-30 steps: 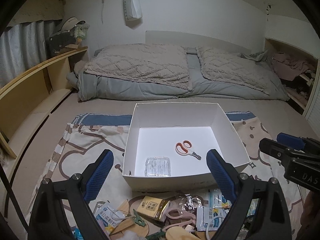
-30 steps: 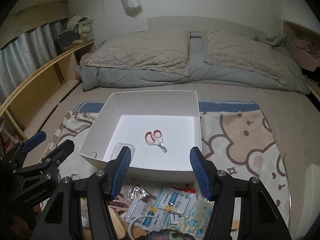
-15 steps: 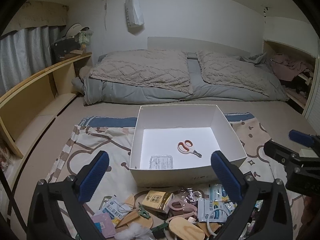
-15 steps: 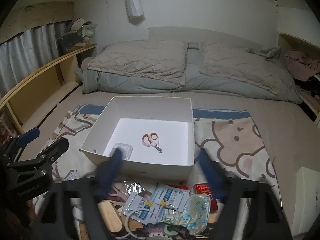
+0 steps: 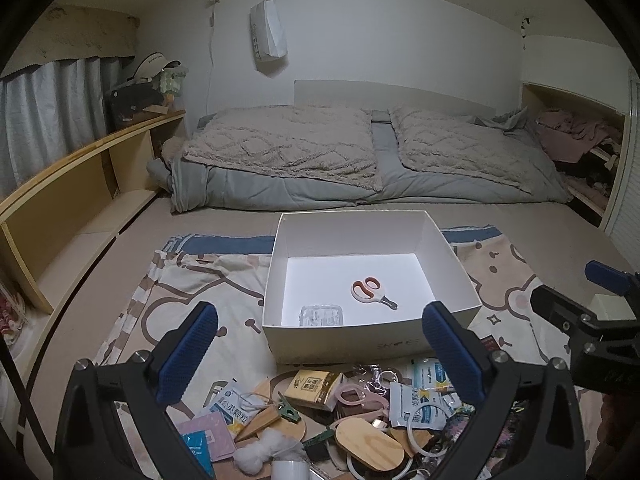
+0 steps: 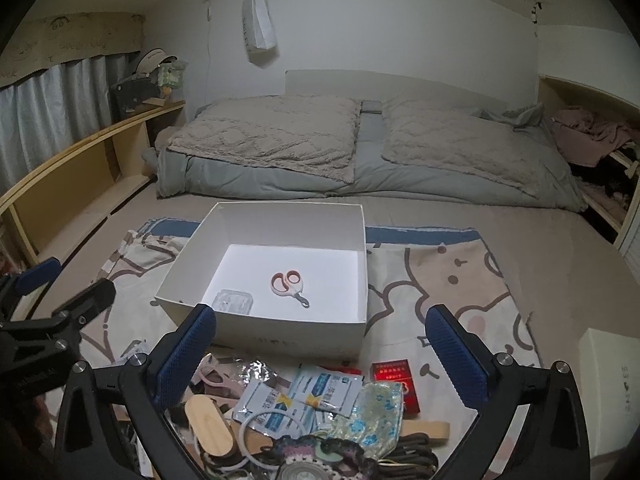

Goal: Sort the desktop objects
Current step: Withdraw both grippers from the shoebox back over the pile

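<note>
A white open box [image 5: 372, 342] [image 6: 276, 336] stands on a cartoon-print cloth. Inside lie orange-handled scissors [image 5: 370, 290] [image 6: 289, 285] and a clear plastic case [image 5: 321, 315] [image 6: 233, 301]. In front of the box is a pile of small items: a yellow packet [image 5: 314, 388], white-blue sachets [image 6: 316, 394], a red box [image 6: 396, 384], a wooden oval [image 5: 368, 442], a floral pouch [image 6: 370, 410]. My left gripper [image 5: 320, 356] is open and empty above the pile. My right gripper [image 6: 320, 356] is open and empty above the pile too.
A bed with grey quilts [image 5: 360, 160] lies behind the box. Wooden shelving [image 5: 72, 184] runs along the left. A white box [image 6: 612, 392] sits at the right edge. The cartoon cloth [image 6: 448, 280] extends to the right of the box.
Both grippers have pulled back and up from the box, so more of the pile shows. The right gripper's jaws have spread wider. The box contents have not moved.
</note>
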`<state>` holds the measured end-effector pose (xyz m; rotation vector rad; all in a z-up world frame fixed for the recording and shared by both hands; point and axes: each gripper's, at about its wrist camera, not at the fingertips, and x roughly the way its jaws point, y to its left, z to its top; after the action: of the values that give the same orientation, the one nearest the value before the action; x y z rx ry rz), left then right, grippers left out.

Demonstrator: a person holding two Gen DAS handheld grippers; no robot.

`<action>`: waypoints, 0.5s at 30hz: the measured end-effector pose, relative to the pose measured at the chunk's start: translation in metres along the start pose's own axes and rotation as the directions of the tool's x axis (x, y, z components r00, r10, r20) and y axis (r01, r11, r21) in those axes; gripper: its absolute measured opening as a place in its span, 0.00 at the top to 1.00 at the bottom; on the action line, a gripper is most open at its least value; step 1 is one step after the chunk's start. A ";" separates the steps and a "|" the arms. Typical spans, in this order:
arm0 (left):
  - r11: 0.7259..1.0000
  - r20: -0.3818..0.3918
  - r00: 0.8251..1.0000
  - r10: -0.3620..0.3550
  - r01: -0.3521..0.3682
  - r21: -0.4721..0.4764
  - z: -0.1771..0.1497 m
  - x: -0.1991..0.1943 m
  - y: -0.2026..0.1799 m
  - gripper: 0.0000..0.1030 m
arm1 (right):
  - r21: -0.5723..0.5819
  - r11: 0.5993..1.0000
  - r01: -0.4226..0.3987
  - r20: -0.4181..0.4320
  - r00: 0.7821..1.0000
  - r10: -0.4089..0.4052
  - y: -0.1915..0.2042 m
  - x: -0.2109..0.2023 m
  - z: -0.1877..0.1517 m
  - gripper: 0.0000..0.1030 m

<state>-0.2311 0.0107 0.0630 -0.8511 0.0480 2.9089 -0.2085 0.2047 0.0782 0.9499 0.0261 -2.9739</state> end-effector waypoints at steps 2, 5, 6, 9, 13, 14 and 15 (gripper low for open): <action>1.000 0.008 1.000 0.000 0.000 0.004 0.001 -0.005 0.000 0.00 | -0.001 1.000 0.001 0.009 1.000 -0.001 -0.001 -0.005 0.000 0.00; 1.000 0.022 1.000 -0.004 0.004 0.005 0.003 -0.015 0.000 0.00 | -0.001 1.000 -0.003 0.020 1.000 0.003 0.000 -0.013 0.000 0.00; 1.000 0.027 1.000 -0.005 0.005 0.004 0.003 -0.018 0.000 0.00 | -0.004 1.000 -0.003 0.026 1.000 0.003 0.001 -0.017 0.001 0.00; 1.000 0.039 0.999 -0.011 0.011 -0.005 0.005 -0.028 0.001 0.00 | -0.010 1.000 0.002 0.037 0.999 -0.001 0.002 -0.027 0.000 0.00; 1.000 0.055 0.998 -0.021 0.022 -0.018 0.003 -0.043 0.003 0.00 | -0.023 1.000 0.008 0.053 0.999 -0.006 0.005 -0.043 -0.003 0.00; 1.000 0.059 0.998 -0.023 0.024 -0.019 0.002 -0.047 0.003 0.00 | -0.025 1.000 0.008 0.056 0.998 -0.006 0.005 -0.045 -0.004 0.00; 0.999 0.064 0.998 -0.025 0.026 -0.020 0.001 -0.053 0.004 0.00 | -0.027 1.000 0.007 0.059 0.998 -0.006 0.006 -0.049 -0.005 0.00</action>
<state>-0.1882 0.0021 0.0925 -0.7556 0.0010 2.9155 -0.1653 0.1998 0.1027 0.8601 0.0688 -2.9976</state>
